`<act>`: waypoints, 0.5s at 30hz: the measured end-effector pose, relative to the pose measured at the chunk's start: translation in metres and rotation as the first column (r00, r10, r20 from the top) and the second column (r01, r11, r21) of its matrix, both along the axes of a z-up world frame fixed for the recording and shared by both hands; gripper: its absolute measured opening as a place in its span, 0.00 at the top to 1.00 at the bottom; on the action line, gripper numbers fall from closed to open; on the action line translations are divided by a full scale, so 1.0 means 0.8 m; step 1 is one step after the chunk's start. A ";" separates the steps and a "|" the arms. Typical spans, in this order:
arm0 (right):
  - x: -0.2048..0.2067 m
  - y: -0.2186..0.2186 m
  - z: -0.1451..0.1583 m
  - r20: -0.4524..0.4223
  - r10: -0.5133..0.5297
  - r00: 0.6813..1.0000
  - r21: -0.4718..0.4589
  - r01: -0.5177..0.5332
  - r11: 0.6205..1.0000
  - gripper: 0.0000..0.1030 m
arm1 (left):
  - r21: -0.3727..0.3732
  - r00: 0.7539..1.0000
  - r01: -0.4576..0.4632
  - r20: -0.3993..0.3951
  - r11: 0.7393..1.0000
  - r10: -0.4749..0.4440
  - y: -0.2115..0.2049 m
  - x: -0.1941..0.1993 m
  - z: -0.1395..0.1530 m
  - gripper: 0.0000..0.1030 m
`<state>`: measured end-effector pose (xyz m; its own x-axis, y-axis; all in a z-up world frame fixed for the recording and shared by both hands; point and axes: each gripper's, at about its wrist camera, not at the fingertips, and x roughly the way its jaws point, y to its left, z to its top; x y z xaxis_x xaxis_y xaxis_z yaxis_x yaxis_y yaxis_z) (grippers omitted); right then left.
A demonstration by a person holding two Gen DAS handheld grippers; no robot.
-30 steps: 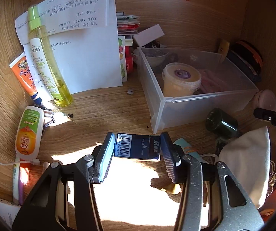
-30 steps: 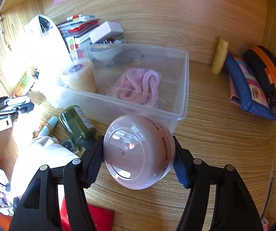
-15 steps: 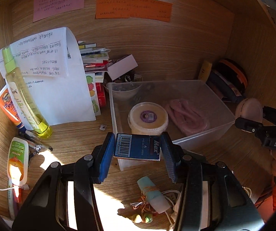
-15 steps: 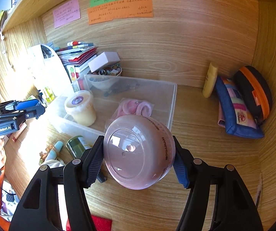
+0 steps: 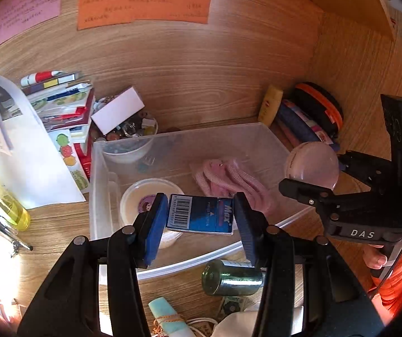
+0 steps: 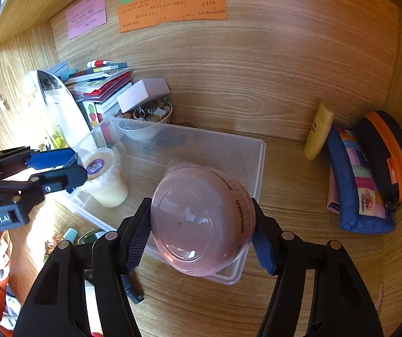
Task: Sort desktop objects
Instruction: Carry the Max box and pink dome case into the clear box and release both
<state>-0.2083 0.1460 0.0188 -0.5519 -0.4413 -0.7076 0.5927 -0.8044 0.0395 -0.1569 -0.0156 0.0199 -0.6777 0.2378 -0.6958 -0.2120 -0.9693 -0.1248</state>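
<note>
My left gripper is shut on a small dark blue box with a barcode, and hangs over the near side of the clear plastic bin. The bin holds a cream tub with a purple label, a pink coiled thing and a small bowl. My right gripper is shut on a pink round container, above the bin's near right corner. From the left wrist view that pink container shows at the right, beside the bin.
A dark green jar and a pale blue roll lie in front of the bin. Books and a white box stand behind it, with paper and a yellow bottle at the left. Pouches and a yellow tube lean at the right wall.
Both grippers have risen and moved forward with their loads. The blue box has gone from over the desk in front of the bin to over the bin itself.
</note>
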 end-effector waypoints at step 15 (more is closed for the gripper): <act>-0.028 -0.025 -0.027 0.026 0.046 0.999 0.085 -0.048 0.995 0.41 | -0.025 0.998 0.049 0.032 0.998 -0.048 0.015 -0.021 -0.023 0.54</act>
<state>-0.2305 0.1263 -0.0031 -0.5142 -0.4036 -0.7567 0.6297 -0.7767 -0.0137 -0.1737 -0.0034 0.0013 -0.6438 0.2518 -0.7225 -0.2552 -0.9609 -0.1075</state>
